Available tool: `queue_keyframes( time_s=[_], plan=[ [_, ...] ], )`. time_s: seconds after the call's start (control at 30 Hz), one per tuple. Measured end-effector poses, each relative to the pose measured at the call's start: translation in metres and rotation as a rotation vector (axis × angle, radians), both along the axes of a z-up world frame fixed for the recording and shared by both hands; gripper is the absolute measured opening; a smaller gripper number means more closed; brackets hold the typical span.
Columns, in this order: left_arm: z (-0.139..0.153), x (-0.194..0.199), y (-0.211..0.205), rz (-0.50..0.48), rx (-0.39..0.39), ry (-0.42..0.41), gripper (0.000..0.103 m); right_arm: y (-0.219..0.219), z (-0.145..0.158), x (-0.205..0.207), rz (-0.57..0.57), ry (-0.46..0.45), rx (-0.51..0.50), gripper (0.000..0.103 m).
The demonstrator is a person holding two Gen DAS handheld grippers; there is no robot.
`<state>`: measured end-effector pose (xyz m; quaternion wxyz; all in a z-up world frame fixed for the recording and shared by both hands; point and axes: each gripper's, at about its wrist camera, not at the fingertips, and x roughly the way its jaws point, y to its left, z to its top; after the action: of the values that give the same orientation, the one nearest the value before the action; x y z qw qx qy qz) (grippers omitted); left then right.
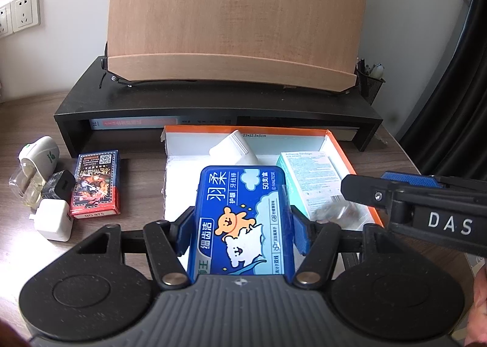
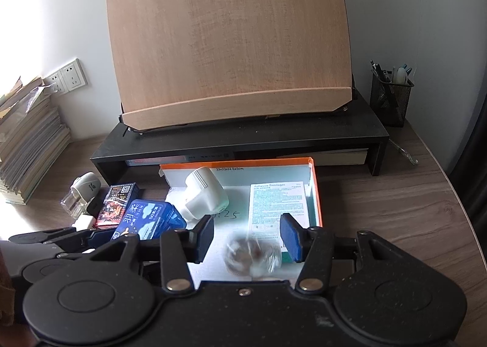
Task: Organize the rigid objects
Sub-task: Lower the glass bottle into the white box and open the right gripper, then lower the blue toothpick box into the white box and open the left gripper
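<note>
The left tongs (image 1: 242, 226) are clamped on a blue dental floss pick box (image 1: 242, 219), their blue pads pressed to its two long sides; the box reaches forward past the tips, over the near-left edge of the orange-rimmed cardboard box (image 1: 341, 146). Its lid reads "50" and "MALTESE" among Chinese characters (with a cartoon bear). The right tongs (image 2: 248, 232) stand partly open with nothing gripped: a blurred, clear roundish thing (image 2: 251, 257) lies between and below the pads, too smeared to name. Just ahead of the right pad lies a box printed "Adhesive Bandages" (image 2: 275, 205); ahead of the left pad sits a white plastic device (image 2: 204, 194). Left of the left tongs, on the bench (image 1: 137, 170), a playing-card pack (image 1: 96, 184) shows "NO.975".
</note>
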<state>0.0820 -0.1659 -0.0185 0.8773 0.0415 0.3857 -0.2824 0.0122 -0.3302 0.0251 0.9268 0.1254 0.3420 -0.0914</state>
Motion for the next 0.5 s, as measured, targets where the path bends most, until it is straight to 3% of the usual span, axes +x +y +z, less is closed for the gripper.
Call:
queue_keyframes(
  time_s=[0.5],
  plan=[
    [-0.003,0.006,-0.014,-0.029,0.004,-0.002,0.063,-0.014,0.007,-0.013,-0.076,-0.053,-0.032,0.061]
  ],
)
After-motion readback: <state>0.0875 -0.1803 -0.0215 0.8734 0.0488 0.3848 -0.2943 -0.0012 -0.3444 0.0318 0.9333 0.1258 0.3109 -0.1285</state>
